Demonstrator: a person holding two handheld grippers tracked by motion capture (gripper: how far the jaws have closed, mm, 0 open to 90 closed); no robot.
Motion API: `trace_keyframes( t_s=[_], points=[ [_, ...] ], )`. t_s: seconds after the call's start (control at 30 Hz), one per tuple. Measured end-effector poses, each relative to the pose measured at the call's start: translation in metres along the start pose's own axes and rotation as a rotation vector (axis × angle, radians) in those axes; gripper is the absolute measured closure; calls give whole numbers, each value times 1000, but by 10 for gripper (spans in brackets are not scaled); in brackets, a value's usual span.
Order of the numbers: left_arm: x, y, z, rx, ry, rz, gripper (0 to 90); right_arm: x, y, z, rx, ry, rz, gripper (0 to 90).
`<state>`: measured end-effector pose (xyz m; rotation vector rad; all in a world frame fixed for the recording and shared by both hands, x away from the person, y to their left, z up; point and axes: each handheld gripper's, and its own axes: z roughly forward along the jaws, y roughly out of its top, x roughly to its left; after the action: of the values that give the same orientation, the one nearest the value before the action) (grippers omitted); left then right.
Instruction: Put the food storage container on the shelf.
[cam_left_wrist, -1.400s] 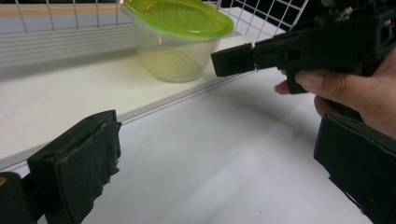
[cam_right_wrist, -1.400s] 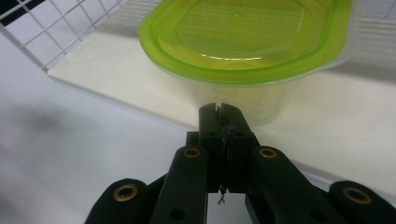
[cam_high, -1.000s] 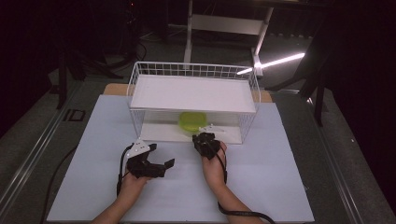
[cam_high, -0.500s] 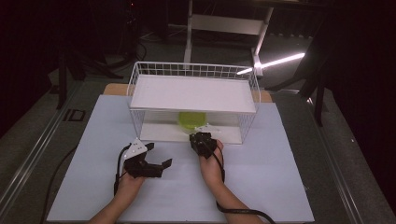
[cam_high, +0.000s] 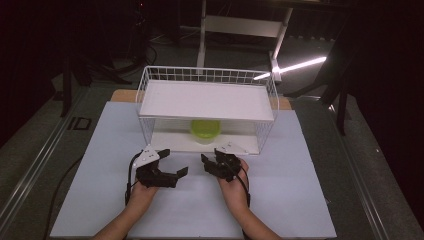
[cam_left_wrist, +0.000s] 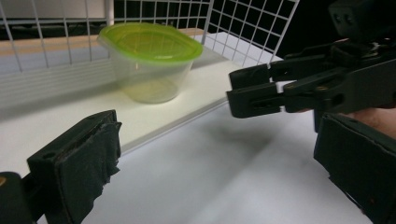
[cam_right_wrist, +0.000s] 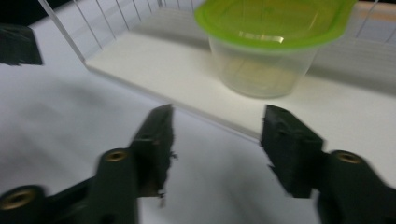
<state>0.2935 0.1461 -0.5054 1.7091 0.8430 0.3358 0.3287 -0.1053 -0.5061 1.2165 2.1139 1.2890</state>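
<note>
Right gripper view: the right gripper (cam_right_wrist: 215, 154) has blunt black jaws with rough, frayed pads; they have just been opening and stand released, nothing between them. Ahead of the jaws and a little to the right sits the container (cam_right_wrist: 271, 51), a round clear plastic tub tapering downward, capped with a smooth lime-green lid whose rim is cut off at the top edge. It rests on the flat white floor board of the wire basket (cam_right_wrist: 84, 35), thin white rods crossing in a grid. The jaws are blurred, so pad detail is hard to make out.

In the left gripper view, the left gripper (cam_left_wrist: 224, 177) also stands released and empty, both jaws cropped by the frame; the container lies beyond its left jaw, the right gripper crossing beyond its right jaw.

From the high view, both grippers sit over the matte pale worktop (cam_high: 300, 200), just before the basket, whose flat white upper shelf (cam_high: 207, 100) hides most of the container.
</note>
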Motion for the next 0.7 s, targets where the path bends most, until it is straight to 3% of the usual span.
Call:
trace_keyframes(
  t_s=[0.13, 0.23, 0.37, 0.4, 0.7],
  points=[
    [-4, 9, -3, 4, -15, 24, 15, -2, 0, -10, -27, 26, -32, 249],
    [-6, 12, -6, -4, -19, 15, 16, -4, -1, -16, -51, 59, -35, 177],
    [-8, 13, -13, -4, -14, 27, 15, -3, -1, -23, -56, 75, -47, 164],
    [-9, 13, -15, -7, -14, 31, 15, -2, -1, -27, -51, 78, -80, 146],
    [-15, 11, -33, 3, -26, 43, 15, -3, 0, -51, -74, 73, -110, 146]
  ],
)
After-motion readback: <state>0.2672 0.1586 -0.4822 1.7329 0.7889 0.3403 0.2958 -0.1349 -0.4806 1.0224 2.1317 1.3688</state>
